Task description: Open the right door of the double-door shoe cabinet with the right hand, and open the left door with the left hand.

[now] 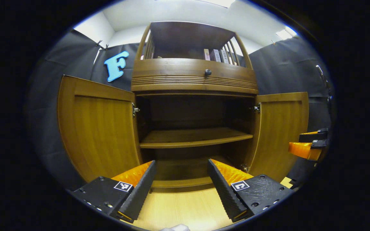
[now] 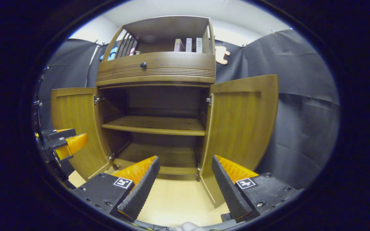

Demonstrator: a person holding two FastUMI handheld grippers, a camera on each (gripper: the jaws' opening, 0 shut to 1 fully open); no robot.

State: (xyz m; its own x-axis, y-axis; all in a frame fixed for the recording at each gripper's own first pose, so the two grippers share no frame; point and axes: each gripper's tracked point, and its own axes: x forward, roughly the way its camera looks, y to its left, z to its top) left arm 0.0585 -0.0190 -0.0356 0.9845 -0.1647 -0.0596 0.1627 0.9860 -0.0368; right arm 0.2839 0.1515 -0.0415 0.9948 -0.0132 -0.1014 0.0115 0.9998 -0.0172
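The wooden shoe cabinet (image 1: 194, 83) (image 2: 156, 73) stands with both doors swung wide. In the left gripper view the left door (image 1: 100, 128) hangs open at the left and the right door (image 1: 279, 131) at the right. My left gripper (image 1: 181, 179) is open, held back from the cabinet with nothing between its fingers. The right gripper (image 1: 310, 144) appears at the far right beyond the right door. In the right gripper view the right door (image 2: 239, 125) and left door (image 2: 75, 122) stand open. My right gripper (image 2: 185, 178) is open and holds nothing. The left gripper (image 2: 63, 141) shows at the left edge.
Inside, a middle shelf (image 1: 193, 137) (image 2: 154, 125) and the bottom board lie bare. A drawer with a dark knob (image 1: 207, 72) (image 2: 143, 65) sits above the doors, with books (image 1: 215, 55) on the top rack. Light wooden floor (image 1: 185, 208) lies in front; black cloth walls surround.
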